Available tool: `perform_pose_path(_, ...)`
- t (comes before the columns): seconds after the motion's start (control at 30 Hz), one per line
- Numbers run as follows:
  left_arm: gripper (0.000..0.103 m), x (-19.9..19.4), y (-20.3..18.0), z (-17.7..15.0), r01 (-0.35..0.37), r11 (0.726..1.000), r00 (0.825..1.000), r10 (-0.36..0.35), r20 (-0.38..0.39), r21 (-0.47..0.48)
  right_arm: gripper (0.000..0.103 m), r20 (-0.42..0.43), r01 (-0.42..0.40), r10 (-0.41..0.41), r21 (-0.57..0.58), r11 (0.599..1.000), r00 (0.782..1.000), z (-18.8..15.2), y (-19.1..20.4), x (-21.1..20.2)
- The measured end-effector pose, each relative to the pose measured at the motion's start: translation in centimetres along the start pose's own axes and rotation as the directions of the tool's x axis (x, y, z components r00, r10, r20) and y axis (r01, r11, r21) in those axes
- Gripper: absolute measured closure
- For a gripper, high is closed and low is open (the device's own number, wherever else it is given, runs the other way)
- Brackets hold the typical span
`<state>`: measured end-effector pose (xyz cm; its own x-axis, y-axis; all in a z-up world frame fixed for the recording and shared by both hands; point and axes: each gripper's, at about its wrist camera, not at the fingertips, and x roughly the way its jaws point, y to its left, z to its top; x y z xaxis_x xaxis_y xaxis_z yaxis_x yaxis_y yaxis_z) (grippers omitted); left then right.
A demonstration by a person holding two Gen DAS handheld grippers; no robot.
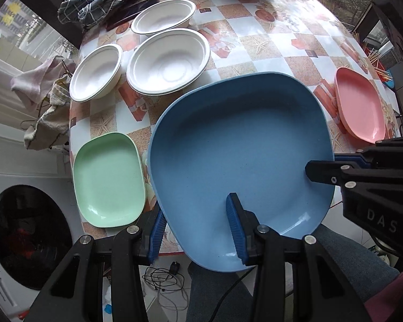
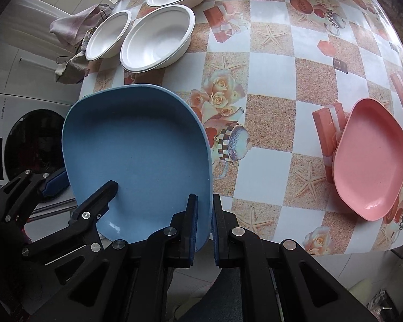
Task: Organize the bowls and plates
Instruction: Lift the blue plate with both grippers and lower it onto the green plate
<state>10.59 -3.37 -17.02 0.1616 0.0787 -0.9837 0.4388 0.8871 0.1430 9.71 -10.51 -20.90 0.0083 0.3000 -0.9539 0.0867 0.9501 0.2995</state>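
Holding blue plate [image 1: 236,158] two-handed, clear of table [image 1: 255,45]. Left gripper [image 1: 198,230] is pinching near rim, one finger under, one on top. Right gripper [image 2: 204,225] is clamping opposite edge, jaws pressed tight on thin rim. Two grips probably steadying wide, shallow plate against tipping. Green plate [image 1: 108,179] lying just left of my left claw; likely stacking spot. Pink plate [image 2: 370,158] sitting far right near table edge. White bowls [image 1: 169,61] clustered ahead; open tabletop between.
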Motion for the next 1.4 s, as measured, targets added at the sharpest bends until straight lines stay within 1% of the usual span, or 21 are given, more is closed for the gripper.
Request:
perform_pose_path(0.1,0.056,0.2,3.8,0.3,0.028,0.999,1.0,-0.028,0.005,-0.032,0.091,-0.009,0.006,-0.007,-0.017,1.0,1.0,0.2,2.9,0.7)
perform_pose_path(0.17,0.056,0.3,5.7,0.6,0.037,0.999,0.999,-0.037,0.014,-0.036,0.091,-0.004,0.027,-0.027,-0.037,0.999,1.0,0.5,4.8,1.1)
perform_pose_path(0.23,0.056,0.3,7.2,0.7,0.037,0.999,0.999,-0.036,0.029,-0.019,0.091,0.002,0.043,-0.043,-0.039,0.998,0.999,1.1,6.4,1.5)
perform_pose_path(0.33,0.056,0.1,9.2,0.8,0.027,1.0,0.998,-0.028,0.055,0.014,0.091,0.015,0.043,-0.043,-0.019,0.999,0.999,2.2,8.0,2.0)
perform_pose_path(0.4,0.056,0.0,10.8,0.6,0.03,0.999,0.997,-0.031,0.065,0.013,0.091,0.02,0.043,-0.043,-0.01,0.999,0.999,2.8,9.2,2.2)
perform_pose_path(0.53,0.056,0.7,13.6,0.0,0.052,0.998,0.997,-0.05,0.062,-0.021,0.091,-0.004,0.058,-0.058,-0.033,0.998,0.998,3.7,11.8,3.1)
perform_pose_path(0.67,0.056,1.8,15.8,-0.5,0.077,0.995,0.996,-0.074,0.04,-0.062,0.091,-0.031,0.071,-0.073,-0.052,0.996,0.997,4.3,13.6,4.0)
perform_pose_path(0.8,0.056,2.6,17.6,-0.8,0.089,0.993,0.996,-0.087,0.027,-0.079,0.091,-0.057,0.061,-0.064,-0.05,0.997,0.996,4.9,15.0,5.2)
perform_pose_path(1.0,0.056,3.8,19.4,-0.9,0.084,0.994,0.996,-0.085,-0.006,-0.072,0.091,-0.077,0.061,-0.064,-0.041,0.997,0.995,6.1,16.7,6.9)
perform_pose_path(1.1,0.056,4.6,20.0,-1.0,0.088,0.994,0.996,-0.09,-0.027,-0.069,0.091,-0.087,0.073,-0.076,-0.038,0.997,0.993,6.7,17.4,7.7)
perform_pose_path(1.23,0.056,5.4,20.4,-0.9,0.086,0.995,0.995,-0.088,-0.037,-0.055,0.09,-0.104,0.096,-0.101,-0.047,0.994,0.989,7.3,18.1,8.5)
perform_pose_path(1.4,0.056,6.8,20.7,-0.9,0.105,0.993,0.992,-0.109,-0.068,-0.058,0.09,-0.133,0.132,-0.139,-0.06,0.989,0.981,7.6,18.4,9.7)
